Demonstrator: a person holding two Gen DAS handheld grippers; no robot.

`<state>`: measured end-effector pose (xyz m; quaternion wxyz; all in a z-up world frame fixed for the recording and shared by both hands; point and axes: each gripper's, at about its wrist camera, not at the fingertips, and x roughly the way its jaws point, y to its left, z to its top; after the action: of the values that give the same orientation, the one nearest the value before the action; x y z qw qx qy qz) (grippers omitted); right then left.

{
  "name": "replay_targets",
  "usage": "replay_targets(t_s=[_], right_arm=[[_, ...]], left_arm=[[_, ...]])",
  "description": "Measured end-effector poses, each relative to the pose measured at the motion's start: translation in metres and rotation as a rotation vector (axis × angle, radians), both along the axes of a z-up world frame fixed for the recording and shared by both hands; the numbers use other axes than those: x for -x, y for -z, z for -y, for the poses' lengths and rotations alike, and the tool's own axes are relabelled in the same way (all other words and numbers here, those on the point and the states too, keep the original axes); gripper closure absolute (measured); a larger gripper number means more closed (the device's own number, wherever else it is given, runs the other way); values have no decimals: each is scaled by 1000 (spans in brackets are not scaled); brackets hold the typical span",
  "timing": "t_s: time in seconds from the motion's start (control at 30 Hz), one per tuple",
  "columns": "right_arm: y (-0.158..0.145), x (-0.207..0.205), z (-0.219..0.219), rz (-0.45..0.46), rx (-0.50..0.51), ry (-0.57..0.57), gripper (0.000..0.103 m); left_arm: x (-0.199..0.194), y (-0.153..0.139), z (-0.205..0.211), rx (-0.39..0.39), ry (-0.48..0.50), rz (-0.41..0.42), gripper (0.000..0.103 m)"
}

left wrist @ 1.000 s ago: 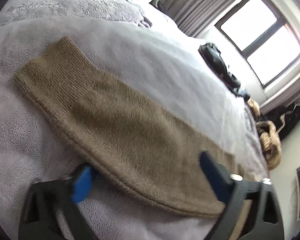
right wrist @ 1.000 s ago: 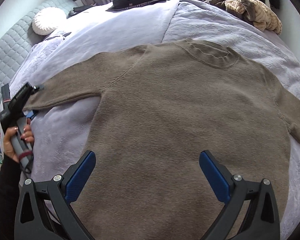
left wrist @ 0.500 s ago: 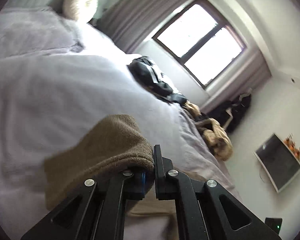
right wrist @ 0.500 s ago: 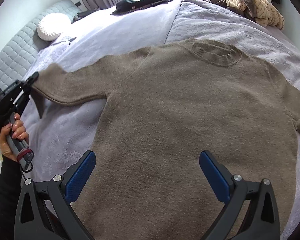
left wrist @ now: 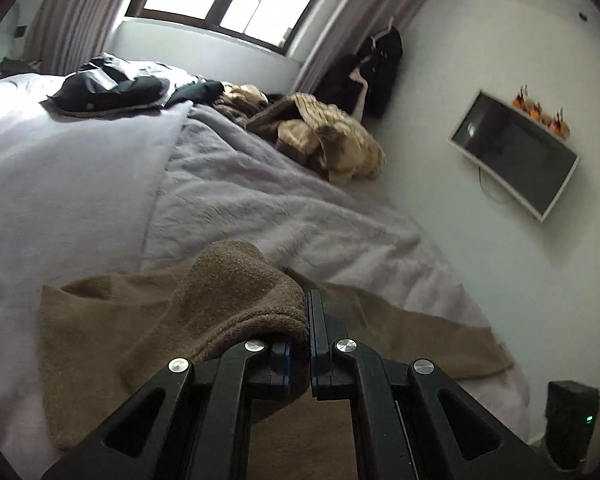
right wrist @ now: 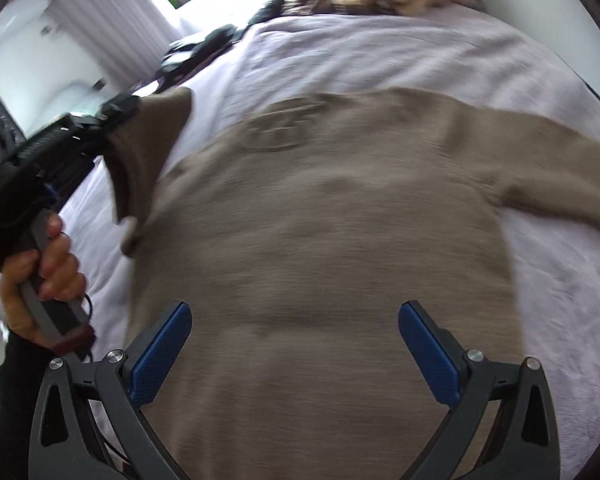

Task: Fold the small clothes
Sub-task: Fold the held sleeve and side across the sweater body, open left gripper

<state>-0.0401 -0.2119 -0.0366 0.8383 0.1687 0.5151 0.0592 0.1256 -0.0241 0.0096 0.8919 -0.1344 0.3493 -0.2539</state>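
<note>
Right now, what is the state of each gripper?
Left gripper: shut on the sweater sleeve, lifted off the bed.
Right gripper: open, holding nothing, above the sweater.

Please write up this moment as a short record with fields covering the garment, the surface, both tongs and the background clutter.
garment: brown knit sweater, spread face up
surface: lilac fleece blanket on a bed
left tongs: shut on the sweater's sleeve cuff, sleeve lifted off the blanket
right tongs: open, above the sweater's lower body, holding nothing
hand: grips the left tongs' handle
background: pile of beige clothes, black garment, wall screen
</note>
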Motion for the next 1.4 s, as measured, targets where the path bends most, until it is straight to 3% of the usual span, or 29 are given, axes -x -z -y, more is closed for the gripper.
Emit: replay_targets(t_s=[0.13, 0.2, 0.23, 0.27, 0.37, 0.5, 0.67, 0.8, 0.9, 0.97, 1.0, 1.03, 1.07, 1.1, 1.2, 1.3, 1.33, 1.37, 1.4], right_arm=[[17, 0, 35, -39, -45, 65, 0], [25, -1, 44, -48, -67, 83, 0], [29, -2, 49, -48, -85, 93, 0], [31, -4, 51, -45, -108, 102, 0], [32, -13, 52, -22, -144, 96, 0], [24, -34, 31, 16, -72, -23, 0], [-1, -66, -54, 159, 316, -304, 0], [6, -94, -124, 258, 568, -481, 0], [32, -112, -161, 271, 763, -588, 0], [49, -120, -175, 279, 880, -626, 1], [57, -123, -177, 281, 945, -638, 5], [58, -126, -175, 284, 958, -638, 35], [56, -130, -170, 276, 938, -622, 89], [47, -137, -157, 262, 852, -565, 98], [19, -155, -85, 216, 449, -278, 97], [30, -164, 2, 129, 9, -23, 93], [41, -164, 22, 89, -78, 33, 80], [52, -164, 39, 42, -153, 86, 52], [61, -161, 52, 16, -211, 131, 40]], left_arm=[[-6, 42, 48, -143, 12, -86, 94], [-6, 59, 56, -187, 4, -133, 65], [-5, 63, 55, -189, -6, -135, 33], [1, 65, 49, -194, -27, -117, 18], [10, 58, 37, -220, -22, -92, 18], [18, 36, -5, -209, -24, -58, 18], [13, 26, -88, -190, -159, -72, 18], [-19, 59, -146, -236, -274, -219, 18], [-39, 91, -170, -178, -279, -367, 18], [-46, 106, -176, -144, -278, -417, 18], [-49, 111, -176, -129, -270, -429, 18], [-52, 114, -176, -123, -264, -432, 18], [-54, 115, -174, -124, -258, -432, 18], [-56, 116, -172, -127, -252, -429, 18], [-59, 118, -165, -140, -238, -426, 18], [-61, 118, -165, -139, -237, -422, 18], [-63, 118, -165, -136, -240, -422, 24], [-64, 118, -166, -127, -242, -415, 41], [-66, 118, -165, -107, -230, -415, 51]])
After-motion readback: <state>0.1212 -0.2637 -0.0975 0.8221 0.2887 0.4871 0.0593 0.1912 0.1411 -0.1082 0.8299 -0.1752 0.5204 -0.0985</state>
